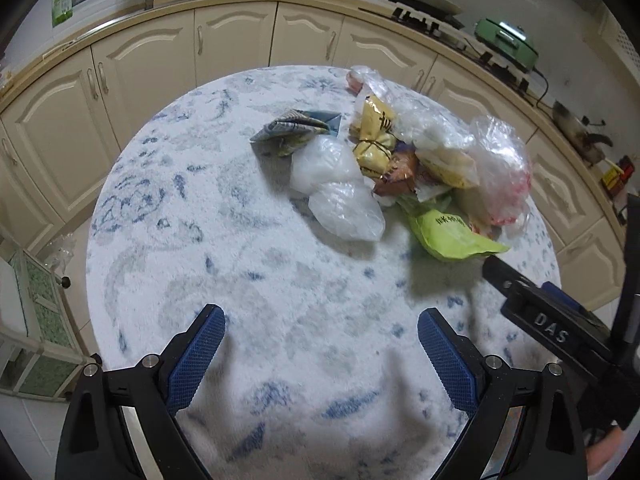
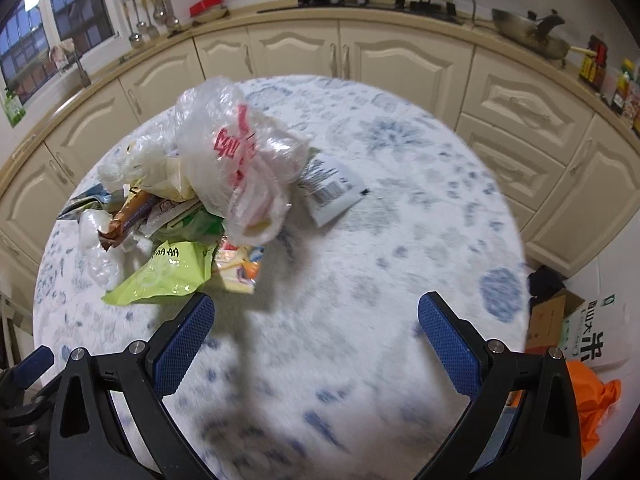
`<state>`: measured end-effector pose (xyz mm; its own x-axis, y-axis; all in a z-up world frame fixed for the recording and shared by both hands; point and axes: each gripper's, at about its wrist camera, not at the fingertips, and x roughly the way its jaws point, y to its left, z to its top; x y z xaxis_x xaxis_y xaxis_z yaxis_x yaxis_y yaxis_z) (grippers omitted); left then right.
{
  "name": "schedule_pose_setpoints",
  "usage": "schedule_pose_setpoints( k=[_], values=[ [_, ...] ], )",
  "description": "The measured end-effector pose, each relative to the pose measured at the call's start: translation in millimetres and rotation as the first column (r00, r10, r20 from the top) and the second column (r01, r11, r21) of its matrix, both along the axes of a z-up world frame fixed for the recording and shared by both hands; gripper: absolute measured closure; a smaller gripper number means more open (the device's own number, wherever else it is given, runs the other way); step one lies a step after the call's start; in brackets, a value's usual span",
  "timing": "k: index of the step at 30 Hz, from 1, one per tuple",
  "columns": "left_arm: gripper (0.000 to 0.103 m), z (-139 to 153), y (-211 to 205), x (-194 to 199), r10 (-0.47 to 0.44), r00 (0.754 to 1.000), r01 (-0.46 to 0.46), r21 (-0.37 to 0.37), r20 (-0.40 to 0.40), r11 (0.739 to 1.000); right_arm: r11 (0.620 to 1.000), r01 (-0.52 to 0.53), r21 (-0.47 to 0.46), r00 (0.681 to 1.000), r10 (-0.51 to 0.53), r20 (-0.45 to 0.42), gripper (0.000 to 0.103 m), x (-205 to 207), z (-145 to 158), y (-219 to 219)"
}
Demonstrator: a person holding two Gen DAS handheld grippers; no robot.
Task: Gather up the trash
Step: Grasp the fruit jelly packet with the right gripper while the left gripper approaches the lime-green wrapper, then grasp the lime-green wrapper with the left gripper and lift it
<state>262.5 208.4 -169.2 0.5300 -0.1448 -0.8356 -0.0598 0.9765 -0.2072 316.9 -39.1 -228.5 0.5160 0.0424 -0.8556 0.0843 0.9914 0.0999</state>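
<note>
Trash pile (image 1: pixel 404 168) on round table (image 1: pixel 240 264)

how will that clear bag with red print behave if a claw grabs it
The bag is thin, crumpled film, so it will probably be floppy and collapse between the pads. It looks puffed and mostly empty, so likely very light. It rests on the trash pile, so lifting it may drag neighbouring wrappers.
</note>
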Motion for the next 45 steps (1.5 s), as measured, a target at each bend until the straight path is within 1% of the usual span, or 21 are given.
schedule_pose_setpoints(
  k=[5,7,8,9,10,11,12,13,15,18,21,26,29,31,34,35,36,37,38,42,45],
  values=[
    [0.007,-4,3,12,-0.025,1.000,0.025,-0.052,-0.009,0.998,0.998,-0.001,-0.056,1.000,0.002,0.012,0.002,18,-8,16],
    [0.007,-5,2,16,-0.024,1.000,0.023,-0.057,-0.015,0.998,0.997,-0.013,-0.078,1.000,0.014,0.005,0.006,25,-14,21],
    [0.007,-6,0,17,-0.028,0.999,0.027,-0.064,-0.018,0.998,0.996,-0.017,-0.083,1.000,0.017,-0.006,0.014,28,-18,22],
    [0.007,-7,-2,19,-0.032,0.999,0.030,-0.070,-0.020,0.997,0.998,-0.018,-0.068,1.000,0.018,-0.002,0.016,30,-21,21],
    [0.007,-7,-4,21,-0.038,0.999,0.036,-0.078,-0.023,0.996,0.998,-0.014,-0.060,1.000,0.015,0.012,0.022,29,-20,20],
    [0.007,-7,-6,23,-0.040,0.999,0.038,-0.082,-0.025,0.996,0.998,-0.015,-0.062,1.000,0.016,0.021,0.039,28,-19,19],
    [0.007,-6,-9,25,-0.045,0.999,0.042,-0.087,-0.025,0.995,0.998,-0.022,-0.062,0.999,0.024,0.033,0.059,28,-17,18],
    [0.007,-5,-12,27,-0.048,0.999,0.045,-0.090,-0.026,0.995,0.999,-0.025,-0.047,0.999,0.027,0.036,0.068,27,-16,16],
    [0.007,-4,-21,32,-0.055,0.998,0.052,-0.097,-0.024,0.994,1.000,-0.029,-0.003,0.999,0.029,0.032,0.072,23,-16,7],
    [0.006,-1,-36,38,-0.071,0.997,0.068,-0.105,-0.018,0.992,0.999,-0.019,0.036,0.999,0.018,0.029,0.074,16,-12,-11],
    [0.003,-1,-53,46,-0.080,0.997,0.078,-0.109,-0.018,0.991,0.999,-0.006,0.035,0.999,0.004,0.040,0.074,8,-6,-28],
    [0.003,-11,-77,64,-0.095,0.995,0.091,-0.103,-0.038,0.990,0.997,0.056,0.058,0.997,-0.059,0.042,0.074,0,-2,-65],
    [0.004,-20,-86,78,-0.076,0.995,0.071,-0.087,-0.057,0.994,0.996,0.082,0.041,0.996,-0.084,0.040,0.074,0,-4,-79],
    [0.008,-24,-93,85,-0.074,0.996,0.070,-0.072,-0.053,0.995,0.996,0.084,0.020,0.995,-0.085,0.045,0.074,2,-5,-84],
    [0.028,-33,-104,93,-0.060,0.997,0.060,0.007,-0.058,0.998,0.996,0.082,0.036,0.996,-0.083,0.035,0.074,7,-11,-93],
    [0.039,-38,-107,97,-0.059,0.995,0.061,0.022,-0.084,0.998,0.996,0.080,0.045,0.996,-0.081,0.030,0.074,9,-12,-95],
    [0.048,-38,-111,98,-0.049,0.996,0.053,0.056,-0.075,0.997,0.996,0.077,0.050,0.997,-0.078,0.027,0.074,11,-14,-96],
    [0.060,-37,-113,97,-0.034,0.997,0.039,0.086,-0.063,0.995,0.996,0.075,0.050,0.997,-0.076,0.029,0.074,12,-15,-97],
    [0.067,-37,-115,97,-0.021,0.998,0.028,0.108,-0.062,0.994,0.996,0.073,0.050,0.997,-0.075,0.032,0.074,13,-15,-98],
    [0.073,-38,-120,95,-0.049,0.997,0.055,0.110,-0.054,0.992,0.996,0.072,0.060,0.997,-0.074,0.030,0.074,15,-14,-100],
    [0.073,-34,-121,86,-0.061,0.997,0.064,0.104,-0.037,0.992,0.996,0.069,0.056,0.997,-0.070,0.028,0.074,15,-14,-99]
  ],
)
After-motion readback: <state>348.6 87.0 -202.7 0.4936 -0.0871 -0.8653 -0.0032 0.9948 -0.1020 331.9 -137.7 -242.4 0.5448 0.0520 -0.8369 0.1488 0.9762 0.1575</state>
